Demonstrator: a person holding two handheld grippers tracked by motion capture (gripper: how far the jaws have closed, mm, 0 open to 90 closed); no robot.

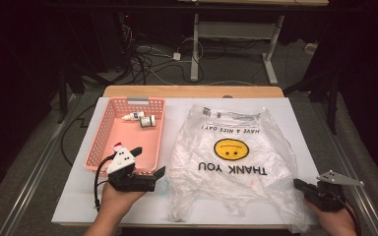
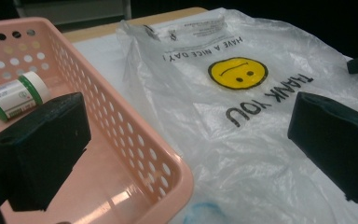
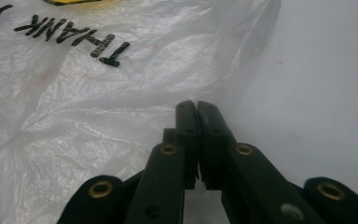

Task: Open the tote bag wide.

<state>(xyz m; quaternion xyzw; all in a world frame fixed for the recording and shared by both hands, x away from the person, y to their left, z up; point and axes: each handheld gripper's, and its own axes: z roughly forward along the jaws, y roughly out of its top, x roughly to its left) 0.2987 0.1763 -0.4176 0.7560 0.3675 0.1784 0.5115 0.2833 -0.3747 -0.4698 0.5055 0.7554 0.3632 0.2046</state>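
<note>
Bag: a thin plastic bag with a yellow smiley and "THANK YOU" print lies flat on the white surface, between the two grippers.
Left gripper: the left gripper sits at the bag's left edge, over the near corner of the pink basket; its jaws are spread wide, one over the basket's inside, the other over the bag, holding nothing.
Right gripper: the right gripper lies at the bag's near right edge; its jaws are pressed together, tips just beside the plastic; whether film is pinched between them, I cannot tell.
Basket: two small bottles lie at its far end, well apart from the left gripper.
</note>
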